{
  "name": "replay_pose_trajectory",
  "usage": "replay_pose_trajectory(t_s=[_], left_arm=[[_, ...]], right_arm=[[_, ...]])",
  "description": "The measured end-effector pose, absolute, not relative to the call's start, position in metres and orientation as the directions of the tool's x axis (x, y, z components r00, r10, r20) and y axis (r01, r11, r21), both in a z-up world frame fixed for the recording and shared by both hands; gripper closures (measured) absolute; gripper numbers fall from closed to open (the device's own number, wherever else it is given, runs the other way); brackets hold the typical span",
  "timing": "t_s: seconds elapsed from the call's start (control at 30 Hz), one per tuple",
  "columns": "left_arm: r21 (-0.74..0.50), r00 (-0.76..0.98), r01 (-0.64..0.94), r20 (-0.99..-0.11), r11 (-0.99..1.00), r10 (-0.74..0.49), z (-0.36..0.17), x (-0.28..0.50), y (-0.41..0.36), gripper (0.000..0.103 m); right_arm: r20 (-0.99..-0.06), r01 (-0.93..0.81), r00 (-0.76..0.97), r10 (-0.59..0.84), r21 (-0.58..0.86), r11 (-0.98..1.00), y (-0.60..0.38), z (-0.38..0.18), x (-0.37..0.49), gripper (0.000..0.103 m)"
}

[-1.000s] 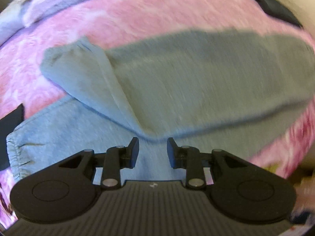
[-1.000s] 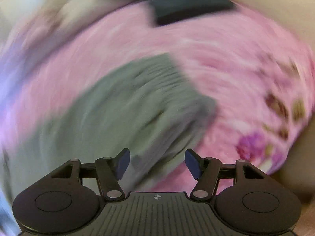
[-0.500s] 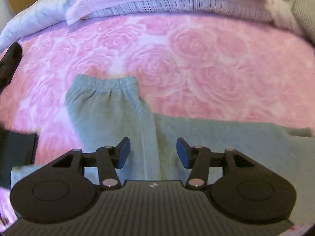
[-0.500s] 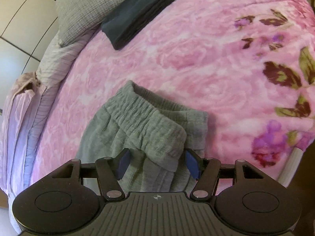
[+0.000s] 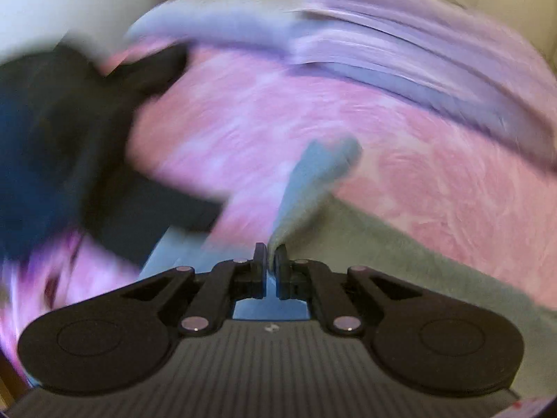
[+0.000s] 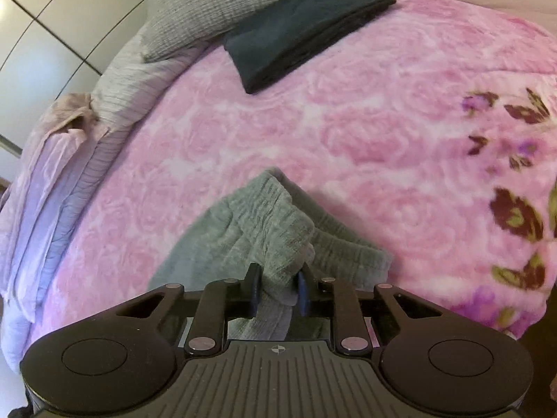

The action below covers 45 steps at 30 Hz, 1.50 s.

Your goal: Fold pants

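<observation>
Grey-green sweatpants [image 6: 257, 230] lie on a pink rose-patterned blanket [image 6: 365, 132]. In the right wrist view my right gripper [image 6: 278, 289] is shut on the bunched elastic waistband, which rises in a ridge between the fingers. The left wrist view is blurred by motion. There my left gripper [image 5: 271, 261] is shut on a fold of a pant leg [image 5: 313, 181] that stands up from the jaws to its cuff. More of the pants [image 5: 417, 261] spreads to the right.
A folded dark garment [image 6: 306, 28] lies at the far side of the bed beside a grey pillow [image 6: 209, 3]. Striped lilac bedding [image 6: 69, 181] runs along the left edge. A dark blurred shape [image 5: 62, 146] fills the left of the left wrist view.
Both grippers went from open to shut on the pants. The left one closed on the leg and swung fast, lifting it. The right one closed on the waistband.
</observation>
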<state>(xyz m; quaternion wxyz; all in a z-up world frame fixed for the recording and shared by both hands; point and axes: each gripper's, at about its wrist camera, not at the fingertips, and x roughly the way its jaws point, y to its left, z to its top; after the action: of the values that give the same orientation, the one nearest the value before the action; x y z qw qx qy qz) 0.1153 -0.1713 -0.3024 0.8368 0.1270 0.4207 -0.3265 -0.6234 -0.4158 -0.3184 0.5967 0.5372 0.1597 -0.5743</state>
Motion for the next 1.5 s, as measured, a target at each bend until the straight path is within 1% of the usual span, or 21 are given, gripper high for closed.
replay_pose_trajectory(t_s=[0.1, 0.17, 0.27, 0.3, 0.33, 0.4, 0.47, 0.5, 0.53, 0.6, 0.7, 0.77, 0.83, 0.93, 0.97, 1.03, 1.1, 1.17, 1.3, 1.4, 1.5], left_arm=[[-0.137, 0.379, 0.554, -0.837, 0.821, -0.395, -0.33, 0.111, -0.105, 0.1], [-0.215, 0.333, 0.442, -0.862, 0.871, -0.382, -0.354, 0.11, -0.077, 0.099], [-0.345, 0.323, 0.309, -0.839, 0.886, -0.439, -0.375, 0.117, -0.057, 0.099], [-0.373, 0.334, 0.292, -0.823, 0.881, -0.46, -0.376, 0.118, -0.055, 0.095], [-0.388, 0.346, 0.283, -0.812, 0.877, -0.471, -0.376, 0.12, -0.055, 0.089], [-0.415, 0.364, 0.267, -0.792, 0.87, -0.49, -0.377, 0.129, -0.057, 0.087], [-0.408, 0.369, 0.26, -0.796, 0.875, -0.48, -0.378, 0.145, -0.066, 0.087], [-0.404, 0.366, 0.266, -0.797, 0.875, -0.48, -0.378, 0.151, -0.068, 0.094], [-0.394, 0.37, 0.289, -0.795, 0.872, -0.482, -0.375, 0.156, -0.071, 0.103], [-0.363, 0.39, 0.369, -0.775, 0.856, -0.497, -0.359, 0.155, -0.076, 0.103], [-0.331, 0.448, 0.487, -0.699, 0.808, -0.557, -0.32, 0.145, -0.075, 0.103], [-0.286, 0.469, 0.535, -0.682, 0.795, -0.562, -0.307, 0.135, -0.065, 0.103], [-0.21, 0.463, 0.548, -0.73, 0.81, -0.503, -0.319, 0.128, -0.054, 0.103], [-0.095, 0.413, 0.537, -0.837, 0.838, -0.359, -0.367, 0.123, -0.045, 0.103], [-0.08, 0.413, 0.531, -0.845, 0.843, -0.34, -0.376, 0.121, -0.043, 0.103], [-0.088, 0.436, 0.517, -0.829, 0.851, -0.35, -0.376, 0.117, -0.042, 0.103], [-0.131, 0.456, 0.49, -0.804, 0.862, -0.382, -0.361, 0.116, -0.039, 0.103], [-0.133, 0.466, 0.513, -0.786, 0.848, -0.405, -0.348, 0.116, -0.038, 0.103], [-0.109, 0.449, 0.526, -0.807, 0.843, -0.385, -0.351, 0.119, -0.039, 0.103], [-0.137, 0.466, 0.535, -0.775, 0.834, -0.426, -0.334, 0.117, -0.038, 0.103], [-0.105, 0.463, 0.557, -0.784, 0.824, -0.413, -0.339, 0.115, -0.036, 0.102]], right_arm=[[-0.819, 0.862, 0.287, -0.496, 0.447, -0.24, -0.415, -0.323, -0.626, 0.085], [-0.833, 0.859, 0.282, -0.476, 0.441, -0.262, -0.414, -0.329, -0.628, 0.085], [-0.839, 0.848, 0.285, -0.465, 0.446, -0.285, -0.413, -0.334, -0.631, 0.083], [-0.84, 0.85, 0.285, -0.461, 0.444, -0.283, -0.413, -0.334, -0.632, 0.081], [-0.841, 0.852, 0.286, -0.459, 0.442, -0.28, -0.413, -0.333, -0.632, 0.081], [-0.841, 0.85, 0.291, -0.457, 0.446, -0.279, -0.414, -0.334, -0.633, 0.08], [-0.841, 0.846, 0.294, -0.454, 0.45, -0.285, -0.413, -0.335, -0.635, 0.08], [-0.839, 0.843, 0.299, -0.455, 0.455, -0.286, -0.413, -0.335, -0.635, 0.08], [-0.838, 0.845, 0.301, -0.455, 0.456, -0.281, -0.413, -0.335, -0.636, 0.084], [-0.832, 0.853, 0.309, -0.461, 0.456, -0.252, -0.414, -0.331, -0.634, 0.086], [-0.798, 0.845, 0.342, -0.497, 0.492, -0.209, -0.412, -0.32, -0.638, 0.087], [-0.78, 0.83, 0.361, -0.511, 0.518, -0.205, -0.41, -0.319, -0.643, 0.087], [-0.805, 0.848, 0.341, -0.485, 0.486, -0.211, -0.408, -0.327, -0.646, 0.087], [-0.846, 0.856, 0.32, -0.426, 0.451, -0.252, -0.405, -0.349, -0.653, 0.087], [-0.849, 0.85, 0.321, -0.42, 0.454, -0.268, -0.404, -0.353, -0.656, 0.087], [-0.843, 0.851, 0.326, -0.428, 0.459, -0.256, -0.404, -0.351, -0.656, 0.087], [-0.841, 0.863, 0.329, -0.43, 0.452, -0.223, -0.407, -0.344, -0.655, 0.088], [-0.826, 0.852, 0.355, -0.439, 0.479, -0.212, -0.41, -0.337, -0.659, 0.088], [-0.836, 0.85, 0.356, -0.417, 0.475, -0.229, -0.413, -0.337, -0.664, 0.088], [-0.804, 0.815, 0.395, -0.445, 0.53, -0.234, -0.414, -0.326, -0.668, 0.088], [-0.822, 0.849, 0.375, -0.428, 0.49, -0.198, -0.415, -0.326, -0.667, 0.088]])
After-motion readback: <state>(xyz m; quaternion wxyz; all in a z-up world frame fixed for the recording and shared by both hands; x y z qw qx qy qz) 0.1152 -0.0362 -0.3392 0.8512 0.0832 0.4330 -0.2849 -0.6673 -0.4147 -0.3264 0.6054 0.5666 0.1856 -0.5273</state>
